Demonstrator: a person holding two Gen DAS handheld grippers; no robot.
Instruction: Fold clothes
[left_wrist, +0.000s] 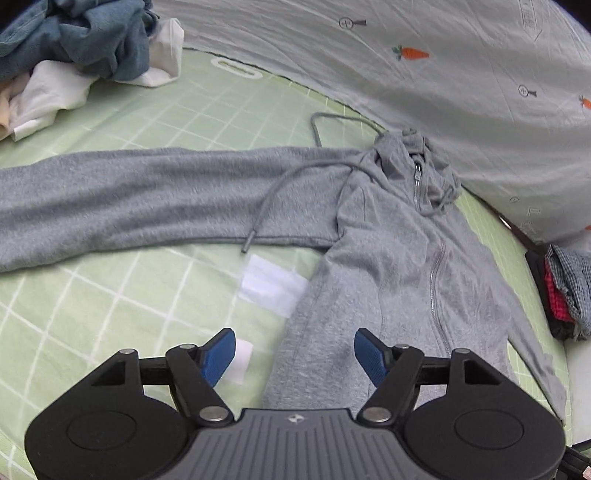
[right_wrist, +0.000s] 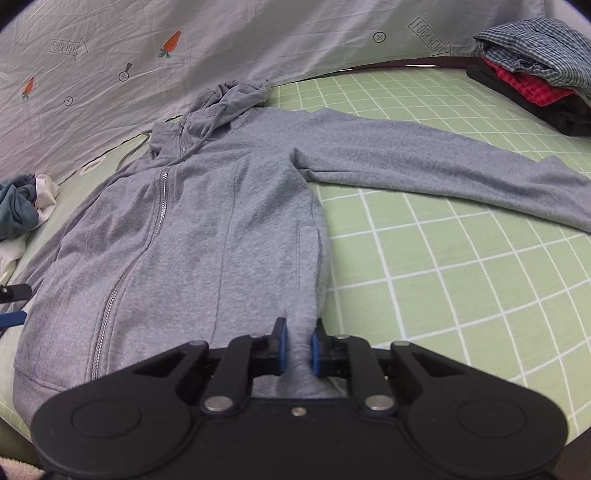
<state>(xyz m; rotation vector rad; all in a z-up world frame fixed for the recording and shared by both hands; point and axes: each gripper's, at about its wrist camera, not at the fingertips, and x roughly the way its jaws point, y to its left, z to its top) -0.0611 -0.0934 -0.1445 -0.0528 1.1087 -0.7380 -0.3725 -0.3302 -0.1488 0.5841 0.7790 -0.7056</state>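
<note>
A grey zip-up hoodie (left_wrist: 388, 258) lies flat, front up, on a green checked mat (left_wrist: 110, 295), with its hood toward the back. One sleeve (left_wrist: 129, 195) stretches out sideways to the left. My left gripper (left_wrist: 295, 343) hovers open over the hoodie's lower side edge, and its blue pads (left_wrist: 221, 354) touch nothing. In the right wrist view the hoodie (right_wrist: 203, 221) spreads ahead, its other sleeve (right_wrist: 443, 162) reaching right. My right gripper (right_wrist: 298, 347) is shut on a pinched fold of the hoodie's bottom hem at the near corner.
A loose pile of blue and white clothes (left_wrist: 74, 48) sits at the mat's back left. A folded stack of checked and red garments (right_wrist: 535, 74) rests on a black board at the back right. A grey carrot-print sheet (right_wrist: 110, 55) rises behind the mat (right_wrist: 443, 258).
</note>
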